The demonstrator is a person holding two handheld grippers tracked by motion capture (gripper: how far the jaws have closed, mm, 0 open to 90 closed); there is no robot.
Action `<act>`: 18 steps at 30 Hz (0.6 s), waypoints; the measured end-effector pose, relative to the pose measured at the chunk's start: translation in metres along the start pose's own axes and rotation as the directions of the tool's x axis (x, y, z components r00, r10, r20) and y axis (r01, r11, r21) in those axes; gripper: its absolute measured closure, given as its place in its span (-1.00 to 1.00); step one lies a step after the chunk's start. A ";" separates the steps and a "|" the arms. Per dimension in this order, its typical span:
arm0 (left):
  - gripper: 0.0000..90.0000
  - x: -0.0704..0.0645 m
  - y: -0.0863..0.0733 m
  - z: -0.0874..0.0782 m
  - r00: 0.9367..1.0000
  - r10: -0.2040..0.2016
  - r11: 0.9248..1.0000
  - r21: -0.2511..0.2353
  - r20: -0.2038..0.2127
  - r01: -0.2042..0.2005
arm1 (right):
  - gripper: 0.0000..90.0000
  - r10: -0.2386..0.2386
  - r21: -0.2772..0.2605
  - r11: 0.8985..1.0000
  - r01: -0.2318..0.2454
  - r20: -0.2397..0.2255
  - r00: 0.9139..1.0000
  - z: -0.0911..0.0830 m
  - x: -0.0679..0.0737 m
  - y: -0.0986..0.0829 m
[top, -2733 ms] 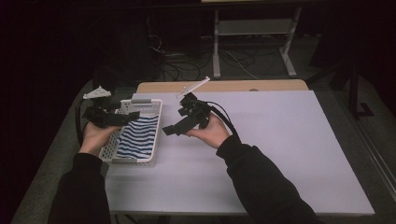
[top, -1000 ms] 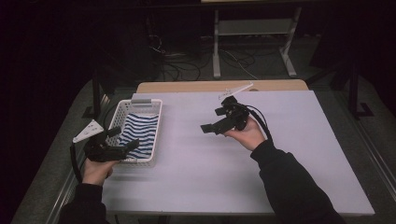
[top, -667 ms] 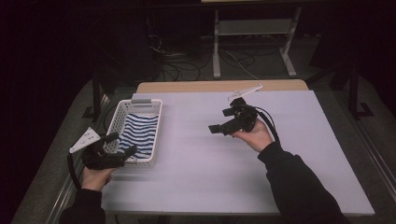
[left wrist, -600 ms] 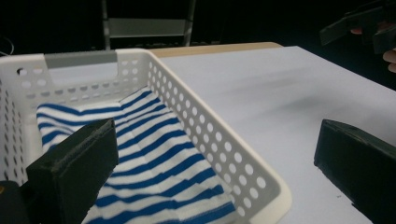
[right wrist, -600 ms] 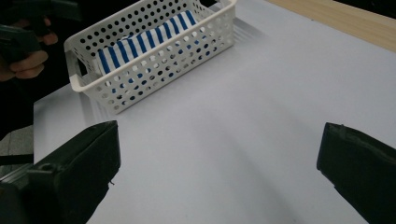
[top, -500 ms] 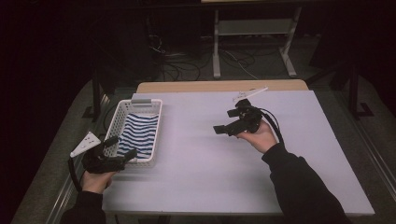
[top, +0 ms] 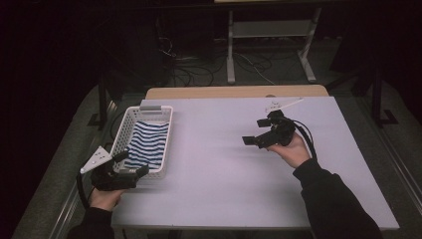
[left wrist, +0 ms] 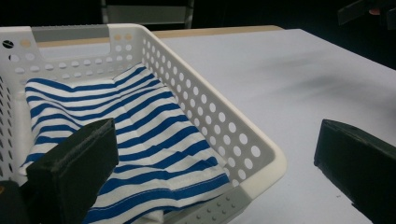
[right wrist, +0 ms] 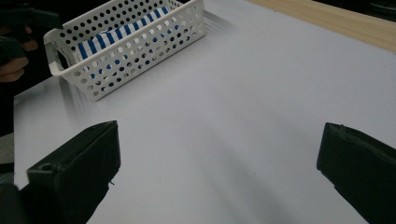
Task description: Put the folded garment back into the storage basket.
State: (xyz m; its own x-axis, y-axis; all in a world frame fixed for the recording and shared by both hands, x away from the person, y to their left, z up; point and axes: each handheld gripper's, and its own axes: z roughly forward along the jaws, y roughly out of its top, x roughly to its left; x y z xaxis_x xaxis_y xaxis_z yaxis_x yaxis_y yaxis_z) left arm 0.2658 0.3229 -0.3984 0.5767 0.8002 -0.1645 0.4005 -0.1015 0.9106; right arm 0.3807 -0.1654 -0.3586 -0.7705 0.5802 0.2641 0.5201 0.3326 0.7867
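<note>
a white perforated plastic basket (top: 144, 112) sits on the left part of the pale lilac rectangular table (top: 219, 174), its long side running away from the person. a blue-and-white striped folded cloth (top: 145, 144) lies flat inside it, on the bottom. the left black two-jaw gripper (top: 130, 170) sits at the basket's near end, by the table's near left corner. the right black two-jaw gripper (top: 251, 139) is over the table's right half, well apart from the basket, jaws toward it.
</note>
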 end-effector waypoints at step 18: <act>-1.00 -0.002 -0.004 0.000 1.000 0.011 1.000 0.008 -0.008 -0.011 | -1.00 0.010 -0.026 1.000 -0.009 0.051 0.999 -0.035 -0.010 -0.023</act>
State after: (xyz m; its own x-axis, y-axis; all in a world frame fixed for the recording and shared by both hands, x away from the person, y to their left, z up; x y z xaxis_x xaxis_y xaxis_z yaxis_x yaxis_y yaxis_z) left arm 0.2632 0.3219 -0.4016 0.5757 0.8035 -0.1515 0.3997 -0.1150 0.9094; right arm 0.3631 -0.2048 -0.3602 -0.7450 0.6211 0.2432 0.5173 0.3078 0.7985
